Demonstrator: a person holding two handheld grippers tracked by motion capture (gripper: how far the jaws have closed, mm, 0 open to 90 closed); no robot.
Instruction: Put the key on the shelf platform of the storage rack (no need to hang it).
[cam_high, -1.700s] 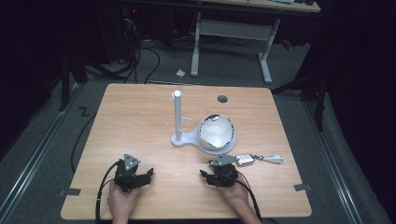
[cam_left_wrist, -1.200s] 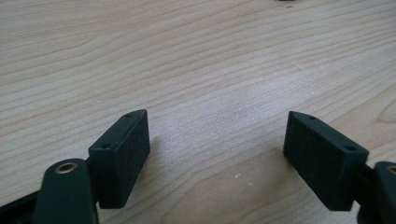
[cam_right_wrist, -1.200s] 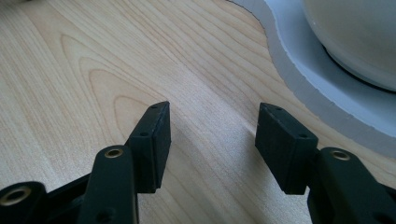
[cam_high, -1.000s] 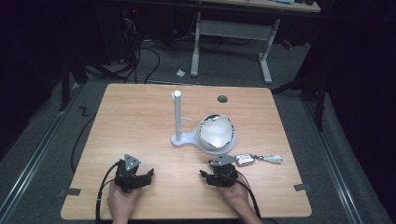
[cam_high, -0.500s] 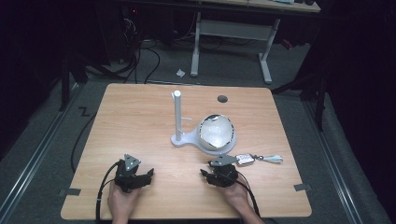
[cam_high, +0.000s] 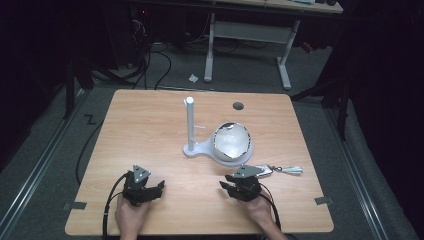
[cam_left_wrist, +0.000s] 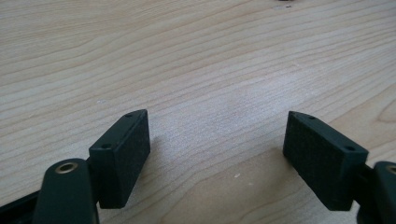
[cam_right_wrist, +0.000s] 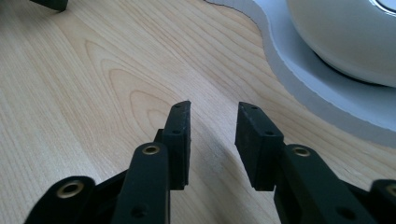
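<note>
On the wooden table (cam_high: 145, 130) stands a white stand with an upright post (cam_high: 190, 125) and a flat base (cam_high: 200, 148). A white bowl (cam_high: 232, 141) rests on that base. My left gripper (cam_high: 145, 189) sits near the front left edge, held by a hand. In the left gripper view, my left gripper (cam_left_wrist: 217, 154) is wide open over bare wood. My right gripper (cam_high: 236, 187) sits front right, just short of the base. In the right gripper view, my right gripper (cam_right_wrist: 212, 126) has its jaws a little apart with nothing between them, and the base (cam_right_wrist: 299, 70) and bowl (cam_right_wrist: 345, 32) lie ahead.
A small bunch of keys with a strap (cam_high: 280, 170) lies right of my right gripper. A round cable hole (cam_high: 238, 106) sits at the table's back. Cables trail from both grippers toward the front edge. Dark floor and another desk's legs (cam_high: 207, 50) lie beyond.
</note>
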